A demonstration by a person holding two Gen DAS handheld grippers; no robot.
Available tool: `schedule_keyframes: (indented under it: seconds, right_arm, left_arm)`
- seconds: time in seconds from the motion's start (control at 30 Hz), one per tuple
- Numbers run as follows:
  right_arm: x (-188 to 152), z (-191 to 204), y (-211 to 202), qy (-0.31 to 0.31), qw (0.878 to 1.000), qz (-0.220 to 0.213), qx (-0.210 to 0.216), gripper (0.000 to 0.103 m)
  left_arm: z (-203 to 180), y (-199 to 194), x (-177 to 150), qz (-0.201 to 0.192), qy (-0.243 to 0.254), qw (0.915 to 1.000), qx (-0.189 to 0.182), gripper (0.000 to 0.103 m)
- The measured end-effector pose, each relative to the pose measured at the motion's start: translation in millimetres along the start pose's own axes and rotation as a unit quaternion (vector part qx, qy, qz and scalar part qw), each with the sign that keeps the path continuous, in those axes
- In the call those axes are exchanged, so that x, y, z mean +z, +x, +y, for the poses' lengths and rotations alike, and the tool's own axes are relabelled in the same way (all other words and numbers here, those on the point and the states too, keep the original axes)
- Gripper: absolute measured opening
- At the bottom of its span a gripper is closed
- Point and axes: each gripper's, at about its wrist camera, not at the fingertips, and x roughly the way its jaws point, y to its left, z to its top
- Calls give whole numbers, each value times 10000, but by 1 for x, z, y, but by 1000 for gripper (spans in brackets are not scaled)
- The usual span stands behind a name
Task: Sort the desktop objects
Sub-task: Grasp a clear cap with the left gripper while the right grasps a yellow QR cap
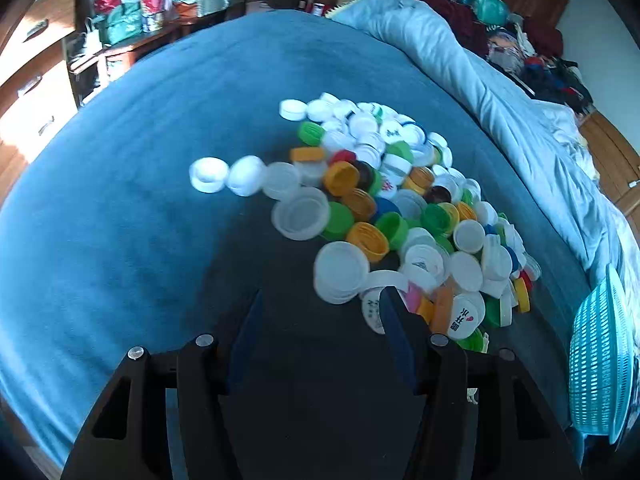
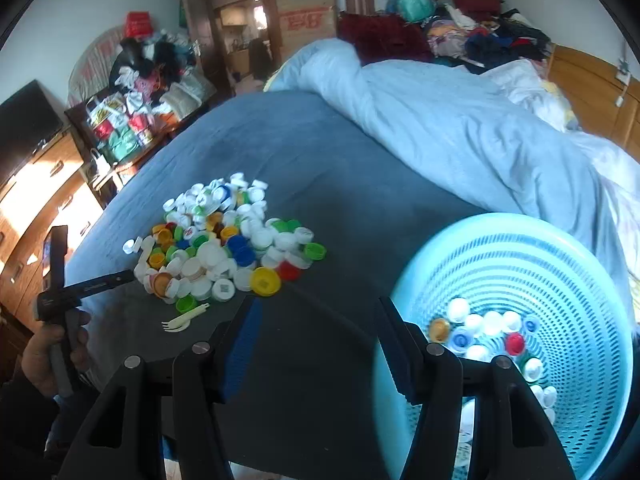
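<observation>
A heap of plastic bottle caps (image 1: pixel 384 208), mostly white with green, orange, blue and red ones, lies on the blue bedsheet (image 1: pixel 140 200). My left gripper (image 1: pixel 322 296) stands open at the heap's near end with nothing between its fingers. A large white cap (image 1: pixel 340 276) sits just past its tips. In the right wrist view the same heap (image 2: pixel 224 248) is at the left. My right gripper (image 2: pixel 320 306) is open and empty, beside a light blue perforated basket (image 2: pixel 560 280) that holds several caps (image 2: pixel 484 332). A hand (image 2: pixel 44 356) holds the left gripper (image 2: pixel 96 254) at the heap's left edge.
A small cream plastic fork (image 2: pixel 184 318) lies on the sheet just in front of the heap. The basket (image 1: pixel 596 360) stands at the bed's right. A rolled pale blue duvet (image 2: pixel 460 128) runs along the far side. Wooden drawers and cluttered bags (image 2: pixel 120 120) stand at the left.
</observation>
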Motion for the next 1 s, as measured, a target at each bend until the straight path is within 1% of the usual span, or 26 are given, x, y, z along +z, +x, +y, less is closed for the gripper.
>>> schedule_keyframes:
  seconds: [0.13, 0.17, 0.2, 0.23, 0.27, 0.3, 0.33, 0.4, 0.5, 0.57, 0.63, 0.7, 0.73, 0.83, 0.93, 1.0]
  right_arm:
    - [2, 11, 10, -113, 9999, 126, 12, 63]
    - [2, 12, 12, -124, 9998, 151, 17, 63]
    - [2, 13, 14, -132, 9998, 175, 22, 63]
    - [2, 14, 16, -136, 9997, 199, 34, 63]
    - [2, 15, 17, -139, 9996, 227, 54, 63]
    - [2, 15, 19, -147, 9996, 245, 69, 63]
    - [3, 17, 19, -154, 9995, 249, 72, 63]
    - [3, 19, 19, -164, 9995, 231, 103, 63]
    - [3, 21, 19, -194, 9995, 139, 189, 63]
    - [0, 21, 26, -163, 9992, 133, 336, 63]
    - [-5, 21, 44, 29, 9980, 279, 573, 63]
    - [-12, 19, 72, 335, 9944, 506, 868, 58]
    - [-14, 19, 85, 462, 9928, 582, 944, 54]
    - [-18, 21, 125, 688, 9896, 755, 1013, 52]
    - [-15, 26, 155, 641, 9900, 809, 966, 52]
    - [-11, 22, 169, 907, 9848, 840, 1218, 52]
  left_arm:
    - [-3, 9, 5, -2, -11, 10000, -70, 52]
    - [-5, 10, 8, -21, 6, 10000, -61, 50]
    - [-6, 12, 9, -47, 35, 10000, -24, 42]
    - [-7, 13, 10, -52, 60, 10000, -16, 32]
    - [-8, 14, 10, -37, 84, 9999, -41, 26]
    - [-8, 14, 10, -17, 110, 9999, -21, 25]
    - [-9, 15, 10, 4, 157, 9999, 53, 25]
    - [-7, 12, 8, -7, 168, 9998, 71, 24]
    - [0, -14, 8, -288, 131, 9995, -31, 24]
    - [8, -31, 10, -407, 74, 9991, -57, 24]
    - [16, -44, 13, -502, -6, 9987, -58, 24]
    - [24, -54, 17, -555, -140, 9983, -138, 24]
    - [24, -56, 18, -570, -145, 9982, -148, 24]
    - [21, -54, 19, -482, -51, 9987, -145, 24]
    - [22, -49, 18, -387, -86, 9989, -244, 24]
    - [21, -46, 18, -348, -87, 9990, -248, 24]
